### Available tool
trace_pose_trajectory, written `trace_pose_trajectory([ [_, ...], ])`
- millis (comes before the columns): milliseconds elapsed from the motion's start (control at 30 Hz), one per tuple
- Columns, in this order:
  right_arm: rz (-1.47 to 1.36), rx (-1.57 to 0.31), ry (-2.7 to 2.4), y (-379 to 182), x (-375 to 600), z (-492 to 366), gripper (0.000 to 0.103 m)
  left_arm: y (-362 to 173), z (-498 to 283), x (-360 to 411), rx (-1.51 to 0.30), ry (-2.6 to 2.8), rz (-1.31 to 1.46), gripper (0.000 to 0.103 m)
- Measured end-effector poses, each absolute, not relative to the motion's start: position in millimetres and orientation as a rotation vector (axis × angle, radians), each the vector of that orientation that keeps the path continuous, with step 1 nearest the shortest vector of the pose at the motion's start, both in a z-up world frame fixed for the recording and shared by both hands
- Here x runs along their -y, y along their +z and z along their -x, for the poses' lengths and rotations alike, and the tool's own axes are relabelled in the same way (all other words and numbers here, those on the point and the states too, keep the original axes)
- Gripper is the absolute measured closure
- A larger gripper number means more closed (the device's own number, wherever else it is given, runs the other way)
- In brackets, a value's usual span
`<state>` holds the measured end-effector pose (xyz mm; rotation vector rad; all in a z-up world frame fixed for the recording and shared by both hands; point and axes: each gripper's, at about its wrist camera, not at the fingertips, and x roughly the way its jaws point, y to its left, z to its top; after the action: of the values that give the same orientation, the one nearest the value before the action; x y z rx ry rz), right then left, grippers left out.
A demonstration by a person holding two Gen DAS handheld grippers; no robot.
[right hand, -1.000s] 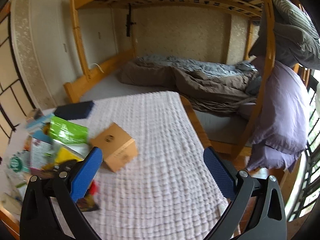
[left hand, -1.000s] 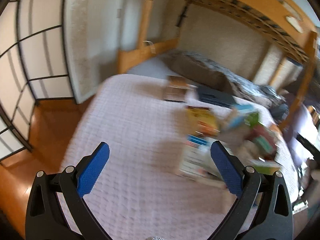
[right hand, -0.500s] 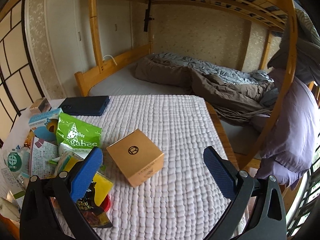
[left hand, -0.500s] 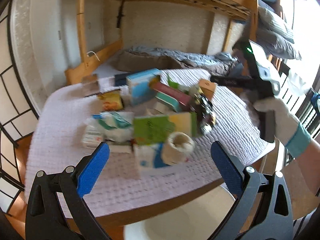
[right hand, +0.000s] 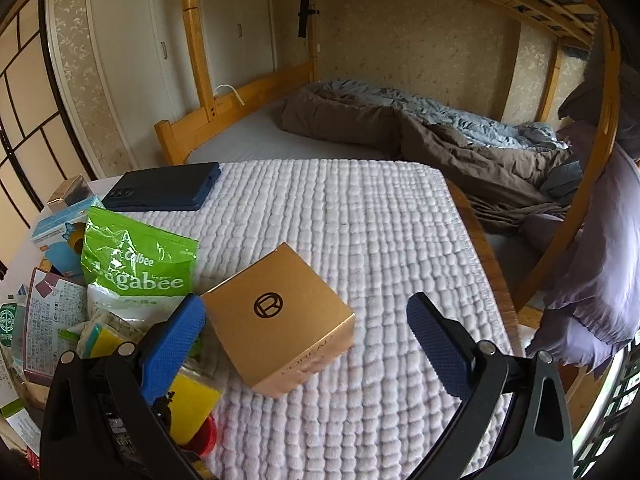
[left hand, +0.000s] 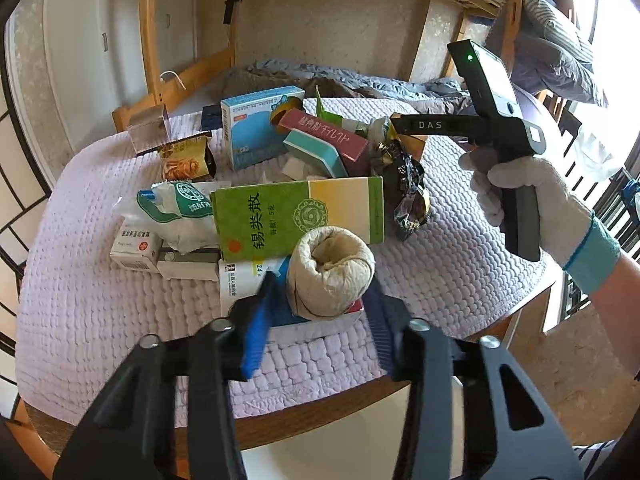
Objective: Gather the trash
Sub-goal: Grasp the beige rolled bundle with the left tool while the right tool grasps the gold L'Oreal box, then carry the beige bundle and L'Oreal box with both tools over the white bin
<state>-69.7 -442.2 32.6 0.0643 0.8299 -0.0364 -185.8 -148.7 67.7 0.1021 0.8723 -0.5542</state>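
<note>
A pile of trash lies on a white quilted table (left hand: 80,312): a green and yellow box (left hand: 296,216), a blue box (left hand: 260,132), a maroon box (left hand: 324,136), a crumpled dark wrapper (left hand: 408,184). My left gripper (left hand: 316,320) is closing around a beige crumpled paper wad (left hand: 332,272); both pads sit at its sides. My right gripper (right hand: 306,336) is open above a gold box (right hand: 280,316), with a green Jagabee bag (right hand: 132,268) to its left. The right gripper also shows in the left wrist view, held by a gloved hand (left hand: 516,184).
A dark blue phone case (right hand: 164,192) lies at the table's far side. A wooden bunk bed (right hand: 240,92) with brown and blue bedding stands behind. A white bin (left hand: 320,456) sits below the table's near edge. Sliding paper screens stand on the left.
The left gripper swung from the bare tabletop to the trash pile, moved in on the paper wad, and its fingers closed in. The right gripper moved nearer the gold box.
</note>
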Motion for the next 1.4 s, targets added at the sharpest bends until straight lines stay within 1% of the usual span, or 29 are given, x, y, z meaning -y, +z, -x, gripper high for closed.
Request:
trace_pose_trajectory([
  [33, -0.06, -0.832, -0.032, 31.8, 441.2, 68.6, 0.004, 67.2, 184.3, 149.1, -0.874, -0.556, -0.094, 0.063],
  [100, -0.069, -0.839, -0.021, 31.6, 440.0, 66.2, 0.004, 66.7, 180.5, 148.9, -0.88, -0.558, -0.076, 0.067],
  [367, -0.039, -0.856, -0.004, 23.7, 439.5, 65.4, 0.004, 67.2, 177.5, 146.2, -0.892, -0.562, -0.039, 0.068],
  [400, -0.044, -0.858, -0.005, 22.7, 440.5, 65.4, 0.005, 67.4, 177.6, 146.3, -0.893, -0.561, -0.037, 0.068],
  [433, -0.049, -0.866, -0.002, 20.7, 442.3, 64.1, 0.014, 67.6, 178.1, 146.3, -0.894, -0.561, -0.035, 0.068],
  [467, -0.056, -0.878, 0.004, 18.5, 443.7, 62.8, 0.025, 67.8, 177.4, 146.2, -0.895, -0.558, -0.033, 0.068],
  [500, -0.067, -0.89, 0.008, 16.8, 443.0, 61.3, 0.032, 68.2, 176.9, 146.1, -0.897, -0.55, -0.029, 0.068],
  [533, -0.081, -0.902, 0.007, 14.7, 444.0, 60.4, 0.036, 68.4, 176.6, 145.9, -0.9, -0.546, -0.024, 0.068],
  [633, -0.144, -0.9, 0.003, 16.8, 453.5, 62.7, 0.037, 69.4, 176.0, 145.7, -0.904, -0.552, -0.011, 0.068],
  [800, -0.115, -0.857, -0.038, 31.7, 455.9, 79.1, 0.039, 70.7, 176.7, 145.2, -0.91, -0.554, -0.001, 0.068],
  [867, -0.111, -0.845, -0.045, 37.4, 458.4, 87.8, 0.042, 70.4, 176.6, 145.1, -0.915, -0.563, 0.009, 0.068],
  [1400, -0.192, -0.821, -0.045, 55.1, 459.3, 154.7, 0.042, 72.6, 172.9, 138.2, -0.933, -0.581, 0.052, 0.068],
])
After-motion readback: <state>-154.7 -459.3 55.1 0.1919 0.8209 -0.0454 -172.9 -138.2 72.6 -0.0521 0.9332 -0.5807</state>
